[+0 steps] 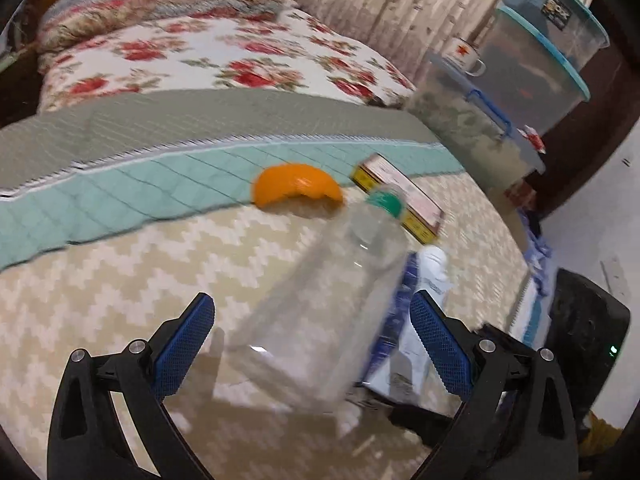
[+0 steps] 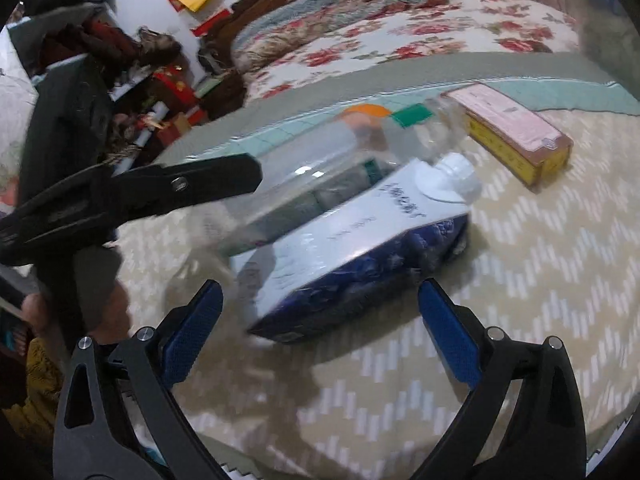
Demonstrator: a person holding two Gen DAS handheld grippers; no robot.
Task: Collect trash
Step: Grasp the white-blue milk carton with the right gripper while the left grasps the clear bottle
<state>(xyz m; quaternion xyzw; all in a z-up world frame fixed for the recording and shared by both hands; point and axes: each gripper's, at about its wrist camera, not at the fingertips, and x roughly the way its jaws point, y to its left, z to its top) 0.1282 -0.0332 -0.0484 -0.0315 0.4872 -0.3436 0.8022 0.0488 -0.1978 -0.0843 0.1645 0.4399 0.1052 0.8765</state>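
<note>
A clear plastic bottle (image 1: pixel 320 312) with a green cap lies on the bed between the blue pads of my left gripper (image 1: pixel 312 320), which is open around it without touching. A white and blue carton (image 2: pixel 352 252) with a white cap lies beside the bottle (image 2: pixel 320 160). My right gripper (image 2: pixel 320 312) is open just in front of the carton's near end. The carton also shows in the left wrist view (image 1: pixel 416 320). An orange peel (image 1: pixel 296 184) and a yellow and pink box (image 1: pixel 400 196) lie farther back. The left gripper's black arm (image 2: pixel 152 192) shows at left.
The bed has a beige zigzag cover (image 2: pixel 520 280), a teal quilt band (image 1: pixel 120 196) and a floral blanket (image 1: pixel 224 60). Stacked plastic storage bins (image 1: pixel 536 72) with a mug stand at the right. A black bin (image 1: pixel 584 320) sits off the bed's right edge.
</note>
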